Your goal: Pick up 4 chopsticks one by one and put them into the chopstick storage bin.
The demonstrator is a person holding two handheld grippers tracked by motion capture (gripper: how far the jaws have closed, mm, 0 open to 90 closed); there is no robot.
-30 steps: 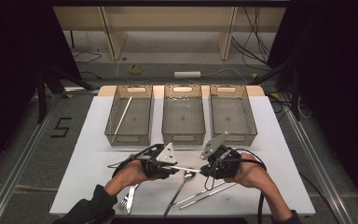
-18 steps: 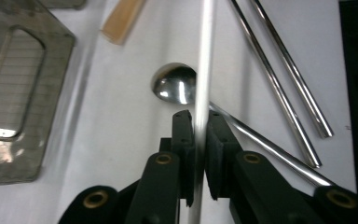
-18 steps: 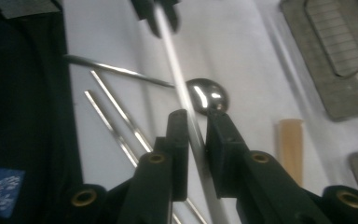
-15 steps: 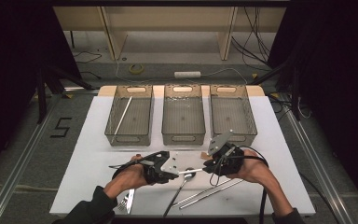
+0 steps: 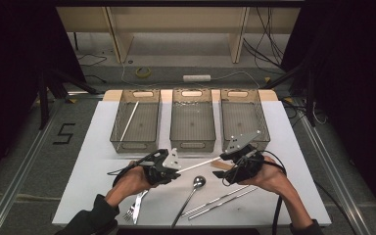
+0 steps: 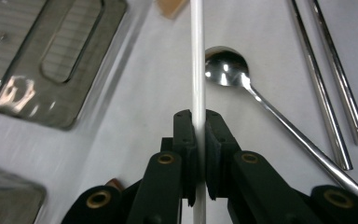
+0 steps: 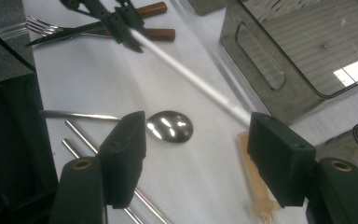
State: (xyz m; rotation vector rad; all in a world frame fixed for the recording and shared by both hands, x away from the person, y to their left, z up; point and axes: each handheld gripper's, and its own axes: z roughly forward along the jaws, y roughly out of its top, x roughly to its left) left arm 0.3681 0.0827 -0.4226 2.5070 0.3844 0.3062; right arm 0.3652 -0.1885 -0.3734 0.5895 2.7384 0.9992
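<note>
Holding the white chopstick [image 6: 198, 70] near one end, the left gripper [image 5: 169, 169] has its jaws closed tight on the thin rod, which leaves most of the length unsupported. That could go wrong: a smooth round stick clamped so far from its middle may swivel in the pads or slip out, and its free tip may knock the spoon [image 5: 196, 183] or catch a basket wall on the way over. The right gripper [image 7: 193, 140] stands with its jaws wide apart, holding nothing, the stick's far tip just at its right jaw.

The chopstick hangs above the desk [image 5: 93, 147], near the middle of its near half, between the two grippers. Its long axis runs nearly level, roughly along the near edge, with the free end rising slightly toward the right side and the right basket [image 5: 242, 120]. The left basket [image 5: 136, 122] already holds another white stick [image 5: 129, 120].
</note>
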